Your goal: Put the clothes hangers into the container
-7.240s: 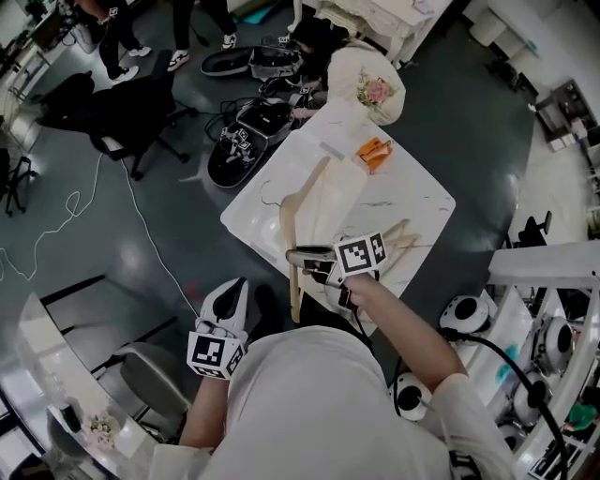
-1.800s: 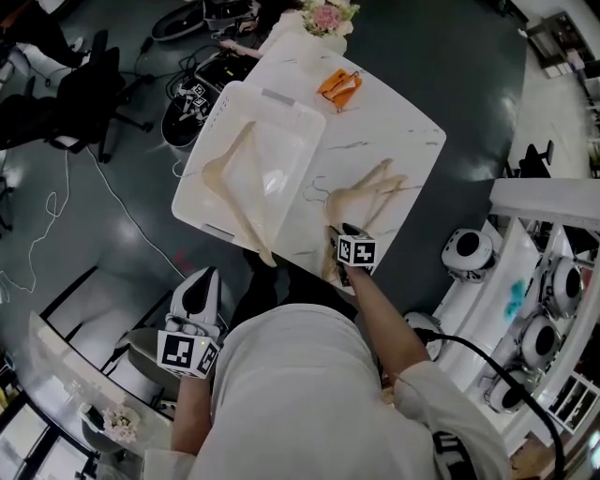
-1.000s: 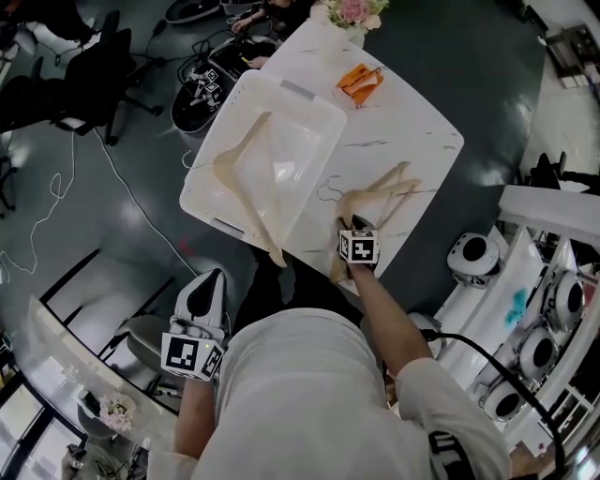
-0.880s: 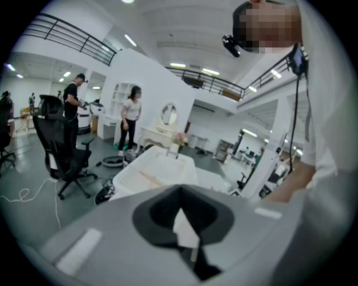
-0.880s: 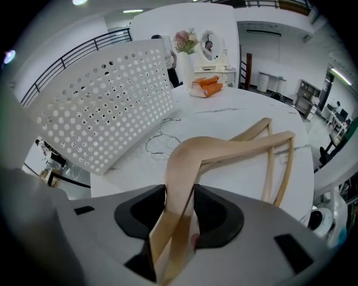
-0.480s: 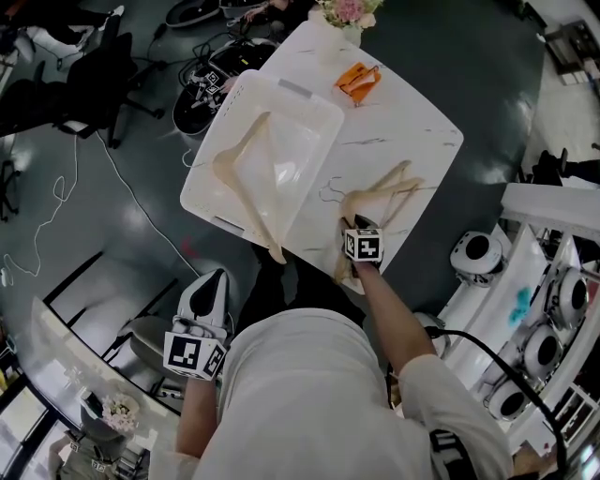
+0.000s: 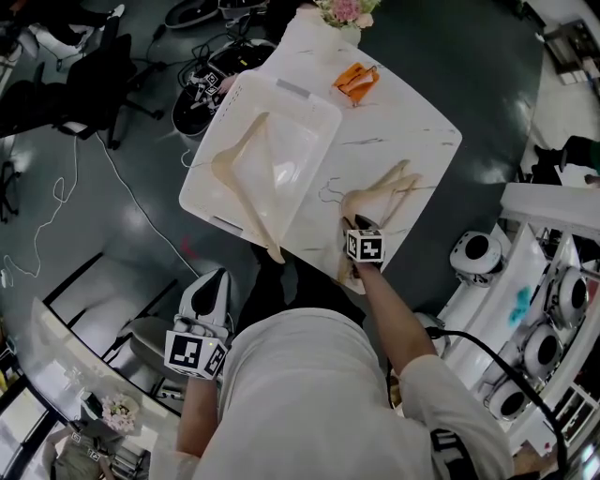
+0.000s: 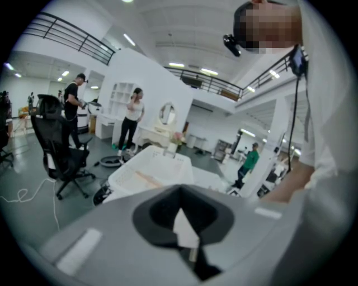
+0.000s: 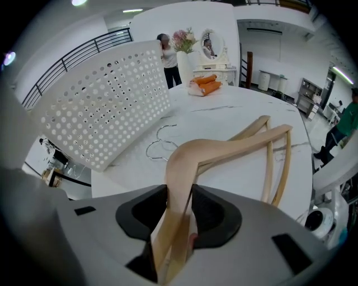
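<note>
A white perforated container stands on the left half of the marble table, with one wooden hanger lying in it. Two more wooden hangers lie stacked on the table to its right. My right gripper is at their near end. In the right gripper view its jaws have just been closing, and the right gripper now grips the top hanger's arm. My left gripper hangs off the table beside the person's left side, shut and empty.
An orange object and a vase of flowers sit at the table's far end. The container's wall rises just left of the hangers' wire hooks. Office chairs, cables and people are on the floor around.
The hanger carried earlier now lies in the container, and my right gripper has gone to the hangers on the table. Over the last second it barely shifted; the left gripper stayed put.
</note>
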